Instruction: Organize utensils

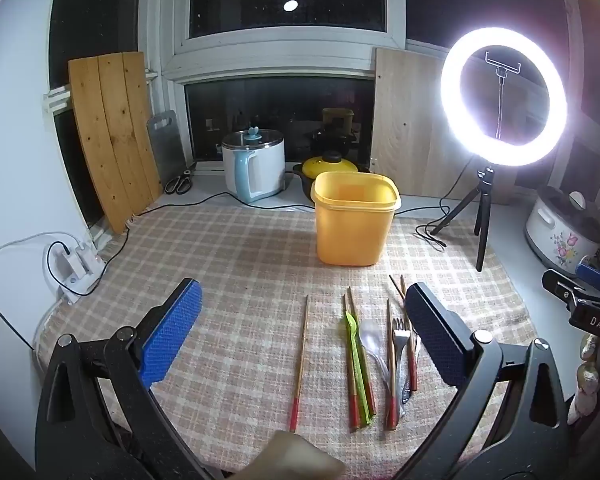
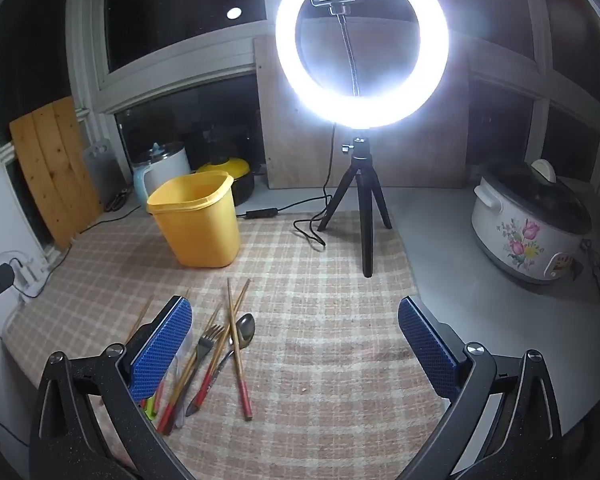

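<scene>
Hovering wide and empty, the left tongs (image 1: 300, 320) and right tongs (image 2: 296, 336) could scatter the crowded utensils (image 1: 380, 360) below them; grabbing several risks spills short of the yellow bin (image 1: 354, 218) ahead.

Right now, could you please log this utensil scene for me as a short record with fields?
surface: checked cloth
container: yellow bin, upright, no utensils visible in it
utensils: red-tipped chopsticks, green utensil, clear plastic spoon, fork, metal spoon, all lying on the cloth in front of the bin
left gripper: open, holding nothing
right gripper: open, holding nothing
lighting: ring light on a tripod, lit
task progress: nothing sorted yet
</scene>
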{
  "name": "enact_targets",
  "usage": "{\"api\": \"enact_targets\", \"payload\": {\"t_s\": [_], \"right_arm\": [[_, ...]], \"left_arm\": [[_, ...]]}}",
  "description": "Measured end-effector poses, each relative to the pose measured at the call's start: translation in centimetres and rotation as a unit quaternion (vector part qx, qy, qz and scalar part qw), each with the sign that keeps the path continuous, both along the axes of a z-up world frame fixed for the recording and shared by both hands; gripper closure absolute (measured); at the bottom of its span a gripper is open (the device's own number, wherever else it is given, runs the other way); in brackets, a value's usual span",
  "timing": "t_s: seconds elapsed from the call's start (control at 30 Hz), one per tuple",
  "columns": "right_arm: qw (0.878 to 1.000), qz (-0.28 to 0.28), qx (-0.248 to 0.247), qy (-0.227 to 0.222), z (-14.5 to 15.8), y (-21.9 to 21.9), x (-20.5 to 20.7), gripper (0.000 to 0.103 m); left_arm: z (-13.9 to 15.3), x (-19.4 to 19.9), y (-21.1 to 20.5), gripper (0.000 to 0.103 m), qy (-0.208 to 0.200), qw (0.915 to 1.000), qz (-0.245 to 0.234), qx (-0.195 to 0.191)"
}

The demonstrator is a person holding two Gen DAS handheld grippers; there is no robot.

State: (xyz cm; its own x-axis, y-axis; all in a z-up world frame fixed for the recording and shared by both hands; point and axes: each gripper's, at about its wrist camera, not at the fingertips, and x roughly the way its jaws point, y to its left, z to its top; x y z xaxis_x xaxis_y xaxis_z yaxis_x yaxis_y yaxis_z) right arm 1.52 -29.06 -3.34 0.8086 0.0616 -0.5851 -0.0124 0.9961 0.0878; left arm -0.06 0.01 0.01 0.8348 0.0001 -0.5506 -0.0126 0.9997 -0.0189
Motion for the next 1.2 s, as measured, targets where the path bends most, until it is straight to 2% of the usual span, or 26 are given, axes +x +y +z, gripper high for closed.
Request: {"api": "enact_targets", "payload": {"t_s": [0.17, 0.37, 0.5, 1.2], "right_arm": [[1.000, 0.004, -0.002, -0.001, 0.1, 0.1, -0.1, 0.001], [1.000, 0.004, -0.001, -0.007, 0.5, 0.1, -0.3, 0.001], [1.000, 0.003, 0.002, -0.011, 0.5, 0.3, -0.3, 0.001], [1.000, 0.005, 0.012, -0.010, 0.3, 0.3, -0.1, 0.001]], "left_arm": [[0.0, -0.1, 0.0, 0.000, -0.003, 1.0000, 0.000, 0.001], [1.4, 0.8, 0.8, 0.000, -0.005, 1.0000, -0.002, 0.000], [1.8, 0.0, 0.6, 0.000, -0.019, 0.9998, 0.006, 0.000], [1.7, -0.2, 0.2, 0.000, -0.027, 0.9996, 0.004, -0.003]]}}
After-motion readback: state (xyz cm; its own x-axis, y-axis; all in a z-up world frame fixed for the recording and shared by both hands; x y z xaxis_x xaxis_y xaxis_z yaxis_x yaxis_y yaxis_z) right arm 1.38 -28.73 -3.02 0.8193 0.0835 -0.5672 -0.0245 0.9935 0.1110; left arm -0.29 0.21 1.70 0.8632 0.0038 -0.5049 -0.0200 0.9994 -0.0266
